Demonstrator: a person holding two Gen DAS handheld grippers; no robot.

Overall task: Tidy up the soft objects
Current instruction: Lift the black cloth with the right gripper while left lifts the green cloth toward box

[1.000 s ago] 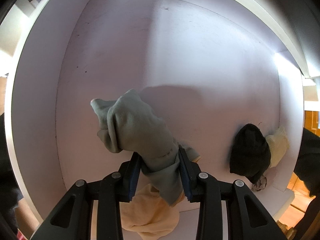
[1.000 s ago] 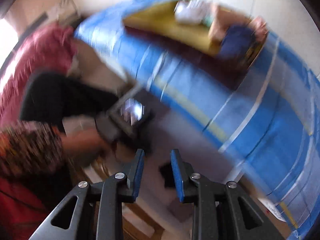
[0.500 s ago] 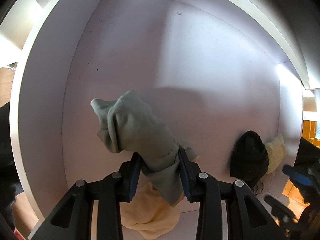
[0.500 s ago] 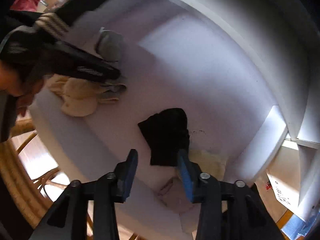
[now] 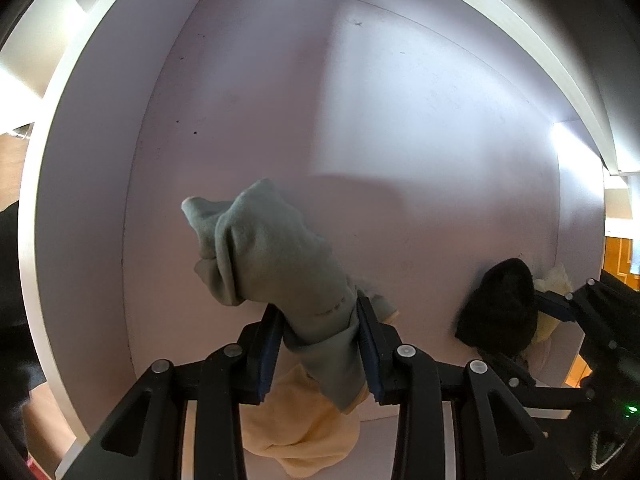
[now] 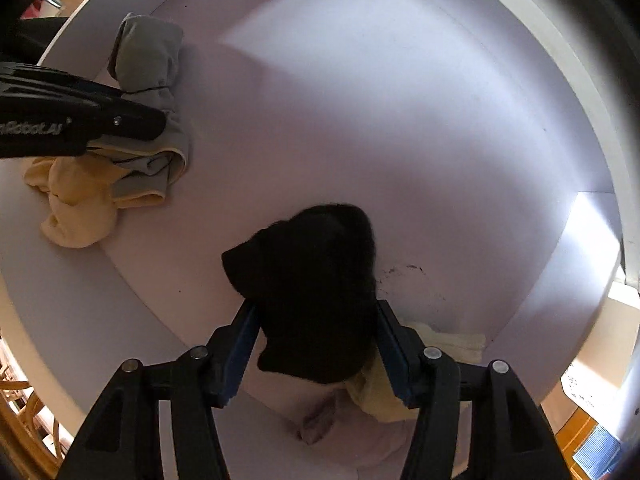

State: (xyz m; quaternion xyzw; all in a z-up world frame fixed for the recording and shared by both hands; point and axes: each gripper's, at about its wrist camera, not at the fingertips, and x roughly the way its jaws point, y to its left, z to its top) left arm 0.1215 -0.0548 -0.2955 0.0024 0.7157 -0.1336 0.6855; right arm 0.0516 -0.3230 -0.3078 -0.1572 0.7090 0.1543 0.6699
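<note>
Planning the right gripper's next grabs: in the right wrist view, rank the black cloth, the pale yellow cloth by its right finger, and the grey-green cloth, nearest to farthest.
1. black cloth, between its fingers.
2. pale yellow cloth, just beneath, lower right.
3. grey-green cloth, far upper left.

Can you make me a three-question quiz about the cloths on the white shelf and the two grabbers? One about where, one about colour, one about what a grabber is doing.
1. Where is the yellow cloth by the left gripper?
A. under the grey-green cloth
B. on top of the black cloth
C. off the shelf

2. What colour is the cloth between the right gripper's fingers?
A. red
B. black
C. blue

3. What is the left gripper doing?
A. standing open, holding nothing
B. clamped on the grey-green cloth
C. holding the black cloth

Answers: 1 A, the yellow shows beneath the grey-green cloth. 2 B, the black cloth sits between the opening jaws. 3 B, both pads press on the grey-green cloth.
</note>
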